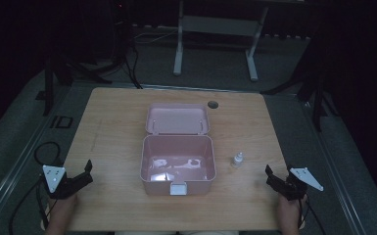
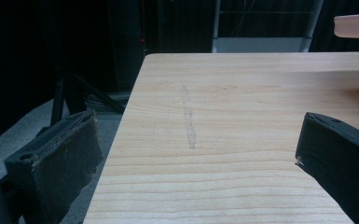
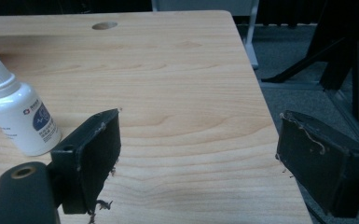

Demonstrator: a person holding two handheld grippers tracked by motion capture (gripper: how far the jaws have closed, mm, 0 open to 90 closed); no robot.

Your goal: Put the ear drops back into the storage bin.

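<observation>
A pink plastic box (image 1: 177,166) stands open at the middle of the wooden table (image 1: 117,127), its lid (image 1: 177,119) laid back behind it. A small white dropper bottle (image 1: 237,159) stands upright just right of the box; the same bottle (image 3: 16,112) is at the left of the right gripper view. My left gripper (image 1: 85,172) rests at the table's front left corner, jaws wide apart with nothing between them (image 2: 196,154). At the front right edge my right gripper (image 1: 276,175) is open too, empty (image 3: 196,149), with the bottle off to its left.
A round cable hole (image 1: 213,104) sits near the table's far edge. Beyond the table stand a white metal frame (image 1: 215,29) and dark stands with cables on the grey floor. The box's inside shows bright reflections on its bottom.
</observation>
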